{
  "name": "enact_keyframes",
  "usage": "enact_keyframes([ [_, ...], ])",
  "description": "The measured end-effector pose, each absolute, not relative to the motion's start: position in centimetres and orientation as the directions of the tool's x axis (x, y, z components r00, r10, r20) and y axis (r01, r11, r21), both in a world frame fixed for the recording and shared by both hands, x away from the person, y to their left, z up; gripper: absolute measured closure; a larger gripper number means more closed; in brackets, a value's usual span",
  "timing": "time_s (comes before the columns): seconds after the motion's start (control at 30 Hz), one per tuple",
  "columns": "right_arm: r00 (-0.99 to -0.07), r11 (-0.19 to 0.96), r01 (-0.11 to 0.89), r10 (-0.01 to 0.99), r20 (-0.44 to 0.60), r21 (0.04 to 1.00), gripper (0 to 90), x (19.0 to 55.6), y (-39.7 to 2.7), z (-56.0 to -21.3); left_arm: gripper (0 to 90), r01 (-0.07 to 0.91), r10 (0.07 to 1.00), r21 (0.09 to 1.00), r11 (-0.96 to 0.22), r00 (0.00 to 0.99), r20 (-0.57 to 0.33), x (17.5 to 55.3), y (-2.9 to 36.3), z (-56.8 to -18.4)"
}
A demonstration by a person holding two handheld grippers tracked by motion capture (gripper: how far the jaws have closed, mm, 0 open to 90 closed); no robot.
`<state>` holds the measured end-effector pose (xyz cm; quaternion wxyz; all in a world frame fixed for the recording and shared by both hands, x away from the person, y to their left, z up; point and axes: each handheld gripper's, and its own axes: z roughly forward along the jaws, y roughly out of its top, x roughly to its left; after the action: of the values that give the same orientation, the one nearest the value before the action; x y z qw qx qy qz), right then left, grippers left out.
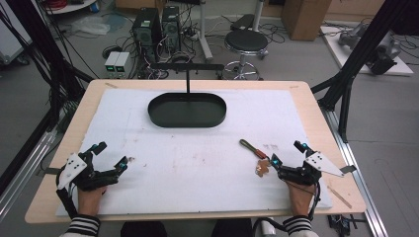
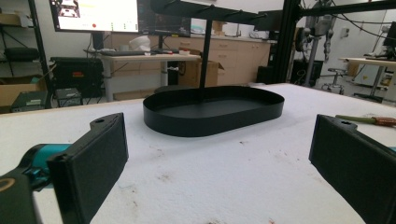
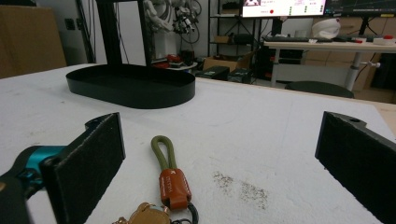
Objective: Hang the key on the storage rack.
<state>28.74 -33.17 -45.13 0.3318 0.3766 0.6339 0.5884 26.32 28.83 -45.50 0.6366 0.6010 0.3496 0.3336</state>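
I read the right claw (image 1: 287, 157) at the near right of the desk (image 1: 316, 106), held low over the white mat (image 1: 197, 153) with its jaws spread wide and nothing between the pads. In the right gripper view the keychain (image 3: 169, 179) lies on the mat between my two jaws, closer to the left-hand jaw than to the other, and touches neither pad. Its brown leather tab and metal ring are at the near end, right at the claw's mouth; its olive cord loop points away from me toward the tray. In the high view the keychain (image 1: 254, 154) sits just beside the inner jaw tip, stretching up and to the left from it. The left claw (image 1: 109, 155) rests at the near left of the desk, well apart from the keychain, its jaws likewise fully apart and holding nothing; bare mat lies between them. Farther out, near the middle of the far edge of the mat, stands the black oval tray (image 1: 187, 110), with a black T-shaped stand (image 1: 187, 69) rising behind it.
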Motion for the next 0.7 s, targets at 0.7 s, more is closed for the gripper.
enact_keyframes([
  [0.7,-0.495,0.016,0.072,0.869,0.022,0.997,0.3,28.52,-33.22,-45.14,4.9,-0.008,0.846,0.998,0.055,0.532,-0.043,26.28,28.82,-45.49],
])
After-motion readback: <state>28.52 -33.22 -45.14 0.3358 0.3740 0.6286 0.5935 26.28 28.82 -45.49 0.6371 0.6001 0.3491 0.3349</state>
